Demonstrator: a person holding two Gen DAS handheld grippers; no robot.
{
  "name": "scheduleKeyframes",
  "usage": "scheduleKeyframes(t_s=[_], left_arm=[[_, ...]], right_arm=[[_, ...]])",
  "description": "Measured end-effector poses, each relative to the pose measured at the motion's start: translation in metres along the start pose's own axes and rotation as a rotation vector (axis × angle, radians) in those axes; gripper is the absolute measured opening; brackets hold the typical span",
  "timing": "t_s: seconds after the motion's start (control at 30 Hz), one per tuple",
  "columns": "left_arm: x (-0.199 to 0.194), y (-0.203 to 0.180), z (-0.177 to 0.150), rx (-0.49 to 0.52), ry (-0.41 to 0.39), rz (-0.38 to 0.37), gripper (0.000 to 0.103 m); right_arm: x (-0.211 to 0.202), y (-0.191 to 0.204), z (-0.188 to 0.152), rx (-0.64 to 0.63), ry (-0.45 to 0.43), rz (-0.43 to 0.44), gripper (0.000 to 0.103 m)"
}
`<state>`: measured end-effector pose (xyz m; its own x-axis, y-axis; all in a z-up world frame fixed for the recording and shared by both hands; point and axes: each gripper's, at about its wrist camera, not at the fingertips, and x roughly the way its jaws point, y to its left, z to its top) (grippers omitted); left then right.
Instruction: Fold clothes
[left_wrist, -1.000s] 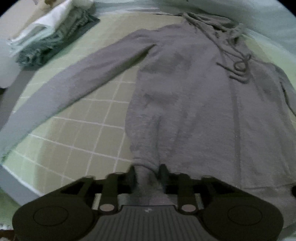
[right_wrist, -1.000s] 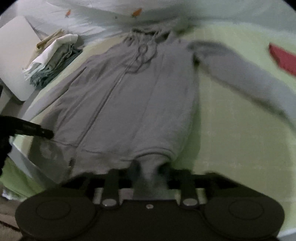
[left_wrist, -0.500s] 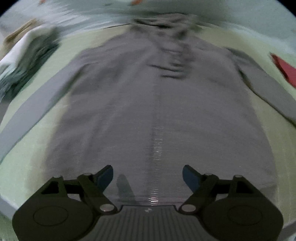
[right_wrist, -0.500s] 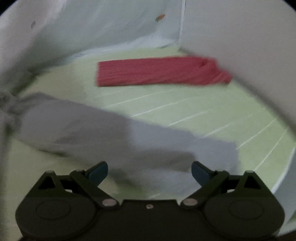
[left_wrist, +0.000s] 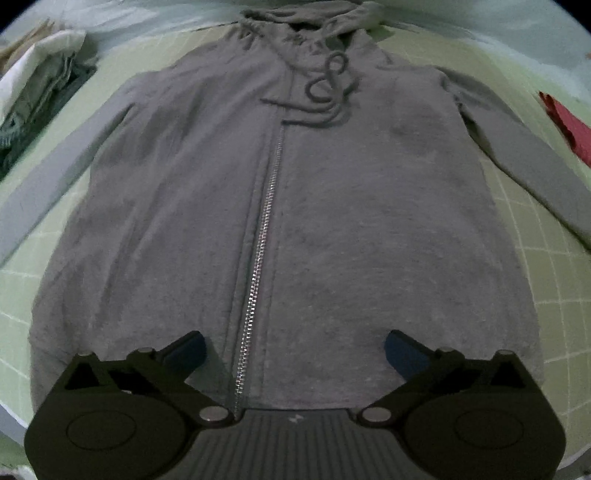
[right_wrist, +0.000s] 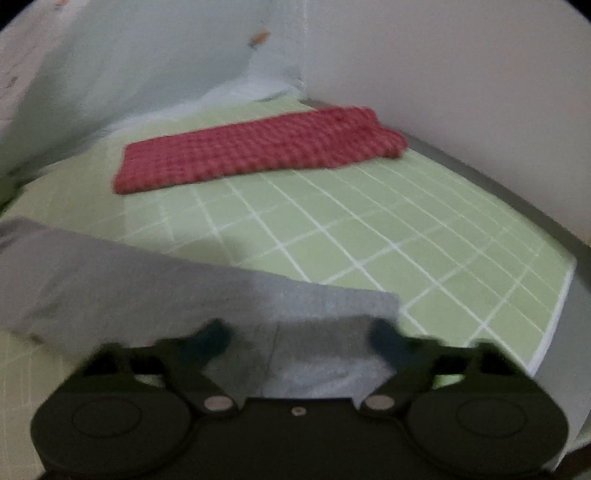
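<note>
A grey zip hoodie (left_wrist: 332, 221) lies flat and face up on the green grid mat (left_wrist: 535, 295), with both sleeves spread out to the sides. My left gripper (left_wrist: 293, 341) hovers over the hem beside the zipper (left_wrist: 266, 221). Its jaws are opening wide and nothing is pinched between them. In the blurred right wrist view, my right gripper (right_wrist: 299, 332) is at the end of one grey sleeve (right_wrist: 147, 280). Its jaws are closing with the cuff (right_wrist: 325, 343) lying flat between them, and no pinch shows.
A folded red checked cloth (right_wrist: 258, 151) lies at the far side of the mat near the wall corner, and it shows as the red cloth (left_wrist: 569, 125) at the right edge of the left wrist view. A stack of folded clothes (left_wrist: 37, 85) sits at the far left. The mat's edge (right_wrist: 554, 306) runs close on the right.
Both grippers let go of the hoodie's hem and opened. The left one shifted to the hem's middle. The right one swung away to the sleeve's end, where its jaws have narrowed around the cuff.
</note>
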<state>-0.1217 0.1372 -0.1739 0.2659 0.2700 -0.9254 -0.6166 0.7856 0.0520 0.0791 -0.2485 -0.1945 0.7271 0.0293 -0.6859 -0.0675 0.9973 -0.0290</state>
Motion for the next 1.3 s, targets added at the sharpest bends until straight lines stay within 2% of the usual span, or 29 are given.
scheduleKeyframes(t_s=[0.07, 0.17, 0.23, 0.27, 0.33, 0.37, 0.4, 0.43, 0.47, 0.57, 0.67, 0.93, 1.03, 1.2, 1.3], left_arm=[[0.0, -0.001, 0.0, 0.006, -0.003, 0.001, 0.103], [0.0, 0.0, 0.0, 0.005, 0.0, -0.003, 0.103], [0.0, 0.002, 0.0, -0.001, 0.003, -0.013, 0.103], [0.001, 0.003, 0.0, -0.005, 0.004, -0.018, 0.103], [0.001, 0.006, 0.001, -0.004, 0.004, -0.022, 0.103], [0.0, 0.007, 0.002, -0.003, 0.006, -0.021, 0.103], [-0.001, 0.007, 0.002, -0.003, 0.008, -0.02, 0.103], [-0.001, 0.008, 0.003, -0.003, 0.01, -0.019, 0.103], [-0.002, 0.009, 0.003, -0.004, 0.01, -0.017, 0.103], [-0.014, 0.019, 0.002, -0.033, -0.028, -0.027, 0.103], [-0.027, 0.044, 0.002, -0.092, -0.068, -0.024, 0.103], [-0.054, 0.156, -0.003, -0.294, -0.132, 0.065, 0.103], [-0.057, 0.206, -0.007, -0.371, -0.137, 0.101, 0.103], [-0.055, 0.289, -0.016, -0.509, -0.122, 0.135, 0.103], [-0.056, 0.335, -0.024, -0.589, -0.135, 0.137, 0.103]], right_arm=[[-0.006, 0.002, 0.001, -0.059, 0.002, 0.002, 0.014], [-0.011, -0.005, -0.001, -0.142, 0.006, -0.101, 0.013], [-0.012, -0.017, -0.002, -0.124, 0.018, -0.127, 0.014], [-0.013, -0.02, -0.002, -0.119, 0.024, -0.128, 0.018], [-0.012, -0.02, -0.001, -0.154, 0.035, -0.142, 0.036], [-0.012, -0.015, 0.001, -0.194, 0.038, -0.176, 0.055], [-0.012, -0.01, 0.002, -0.231, 0.041, -0.209, 0.064], [-0.013, -0.006, 0.005, -0.244, 0.039, -0.236, 0.08], [-0.014, -0.002, 0.008, -0.253, 0.036, -0.262, 0.089], [-0.025, 0.015, 0.015, -0.219, -0.005, -0.273, 0.103], [-0.038, 0.044, 0.018, -0.192, -0.03, -0.185, 0.103], [-0.063, 0.179, 0.007, -0.195, 0.069, 0.253, 0.103], [-0.08, 0.238, -0.006, -0.298, 0.126, 0.409, 0.103], [-0.106, 0.313, -0.036, -0.418, 0.19, 0.511, 0.103], [-0.113, 0.335, -0.049, -0.432, 0.204, 0.49, 0.103]])
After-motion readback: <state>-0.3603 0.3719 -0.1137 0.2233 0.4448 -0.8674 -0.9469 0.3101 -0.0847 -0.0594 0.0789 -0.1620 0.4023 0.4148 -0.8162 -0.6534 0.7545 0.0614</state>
